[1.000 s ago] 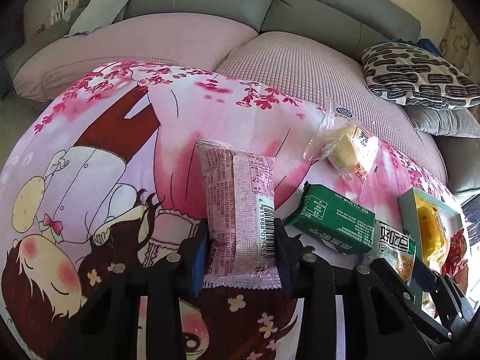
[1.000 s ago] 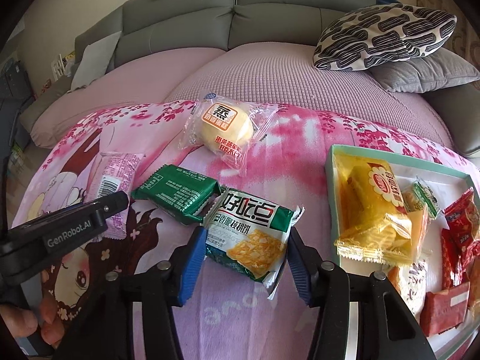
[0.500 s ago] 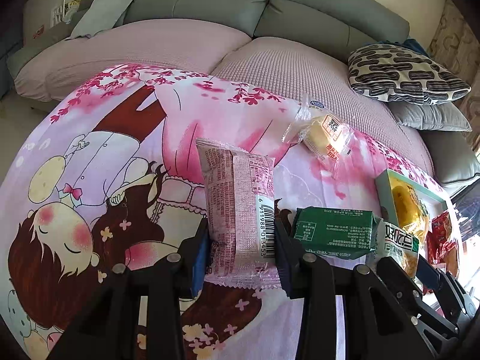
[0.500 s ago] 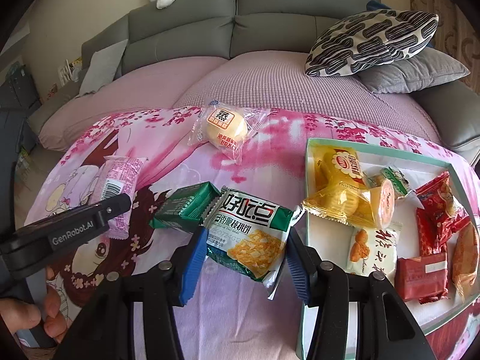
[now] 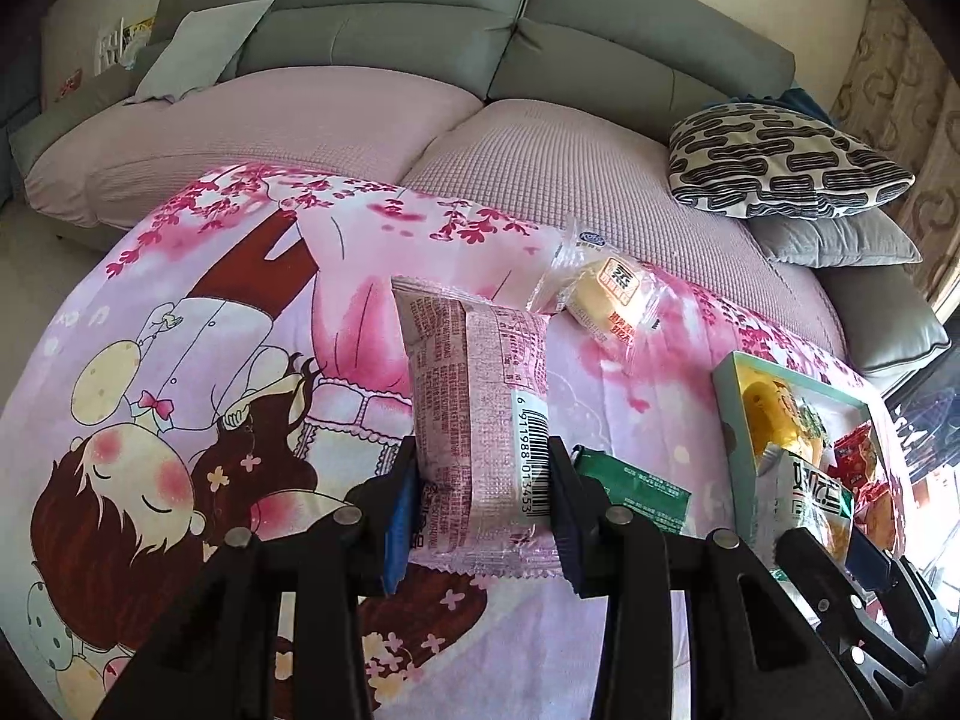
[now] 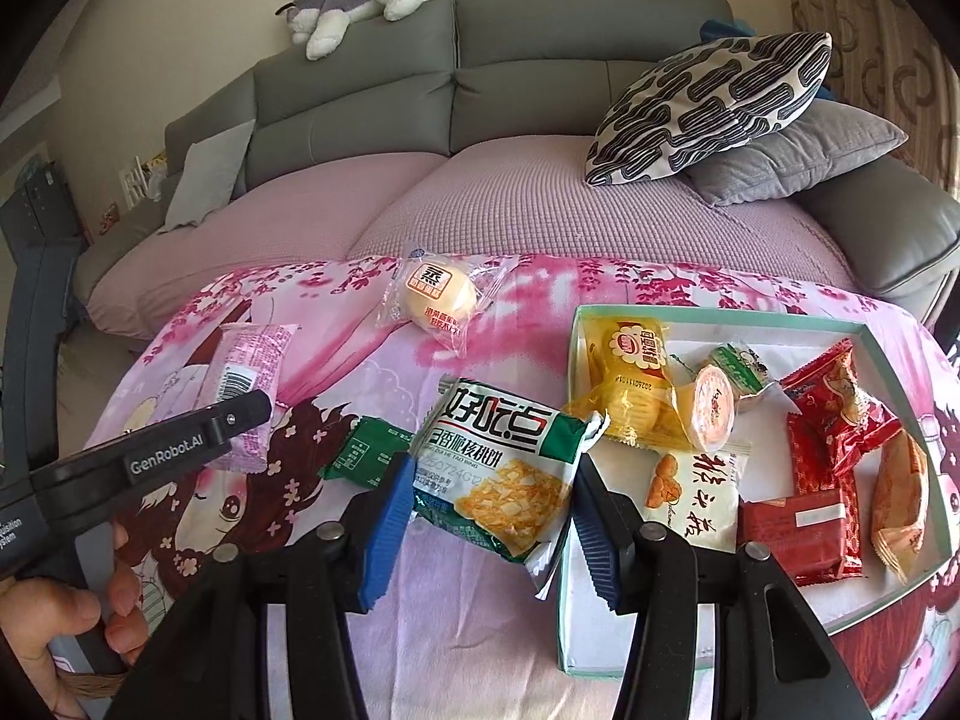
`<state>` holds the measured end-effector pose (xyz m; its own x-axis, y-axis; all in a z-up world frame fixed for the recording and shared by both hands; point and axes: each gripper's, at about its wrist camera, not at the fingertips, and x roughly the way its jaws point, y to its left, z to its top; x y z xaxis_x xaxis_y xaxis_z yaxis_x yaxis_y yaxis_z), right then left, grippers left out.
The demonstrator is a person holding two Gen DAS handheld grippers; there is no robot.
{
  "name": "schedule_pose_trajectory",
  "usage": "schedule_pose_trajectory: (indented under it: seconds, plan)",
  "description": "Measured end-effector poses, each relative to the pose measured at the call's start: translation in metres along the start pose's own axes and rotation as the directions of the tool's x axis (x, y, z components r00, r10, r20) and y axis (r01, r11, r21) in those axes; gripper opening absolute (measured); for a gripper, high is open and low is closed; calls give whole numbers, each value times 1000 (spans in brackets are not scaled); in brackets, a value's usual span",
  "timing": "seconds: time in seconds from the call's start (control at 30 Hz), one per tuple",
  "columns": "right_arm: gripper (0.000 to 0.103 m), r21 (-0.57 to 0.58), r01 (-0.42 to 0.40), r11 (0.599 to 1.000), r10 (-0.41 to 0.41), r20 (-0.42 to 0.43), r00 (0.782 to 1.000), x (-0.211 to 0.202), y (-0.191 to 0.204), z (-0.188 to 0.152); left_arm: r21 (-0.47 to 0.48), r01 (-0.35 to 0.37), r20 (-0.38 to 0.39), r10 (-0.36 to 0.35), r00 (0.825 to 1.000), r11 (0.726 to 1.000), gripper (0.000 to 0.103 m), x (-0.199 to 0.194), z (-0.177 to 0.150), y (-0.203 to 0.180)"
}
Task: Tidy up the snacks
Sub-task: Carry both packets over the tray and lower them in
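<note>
Both grippers are loaded: the left gripper [image 5: 480,516] is clenched on a pink snack packet [image 5: 480,420] with its barcode facing the camera, and the right gripper [image 6: 489,516] grips a green-and-white walnut biscuit pack [image 6: 504,474] by its sides. Over the last second the two have lifted off the cloth and swung to about 3 o'clock; the biscuit pack, a second ago over open cloth, now hangs with its right edge overlapping the near left rim of the mint-green tray [image 6: 576,330], so I judge its drop is close and the pink packet follows next. In the right wrist view the pink packet sits at about 9 o'clock, well apart from the tray. Inside the tray lie a yellow cake packet [image 6: 630,360] at the far left, a round orange-lidded cup [image 6: 714,408] beside it, a small green-and-white wrapped sweet [image 6: 738,366], a white pastry packet with brush lettering [image 6: 696,486] at the near left, several red wrappers [image 6: 840,408] at the right and an orange-tan packet [image 6: 900,480] against the right wall. Two snacks lie on the cartoon-print cloth [image 5: 180,360] outside it: a dark green pack [image 6: 366,456] just left of the biscuit pack, and a steamed cake in clear wrap [image 6: 441,300] at 12 o'clock. Beyond stands a grey sofa [image 6: 420,72] with a patterned cushion [image 6: 708,108] and a plush dog [image 6: 360,0] on its back.
</note>
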<state>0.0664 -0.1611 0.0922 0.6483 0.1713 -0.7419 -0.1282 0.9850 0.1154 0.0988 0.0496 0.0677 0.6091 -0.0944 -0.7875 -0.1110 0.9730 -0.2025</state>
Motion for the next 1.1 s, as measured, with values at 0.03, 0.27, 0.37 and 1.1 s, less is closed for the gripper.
schedule_pose_trajectory:
  seconds: [0.03, 0.27, 0.37, 1.1]
  plan:
    - [55, 3, 0, 1000, 0, -1, 1000, 0, -1, -1, 8, 4, 1, -4, 1000, 1000, 41, -1, 0, -4]
    - [55, 56, 13, 998, -14, 13, 1000, -6, -24, 0, 75, 40, 2, -41, 999, 996, 41, -2, -2, -37]
    - [55, 96, 38, 995, -41, 25, 999, -11, -42, 2, 112, 58, 4, -59, 998, 992, 41, -4, -3, -55]
    - [55, 432, 249, 867, -291, 34, 956, -59, -200, -11, 426, 268, -74, -262, 962, 864, 41, -6, -28, -231]
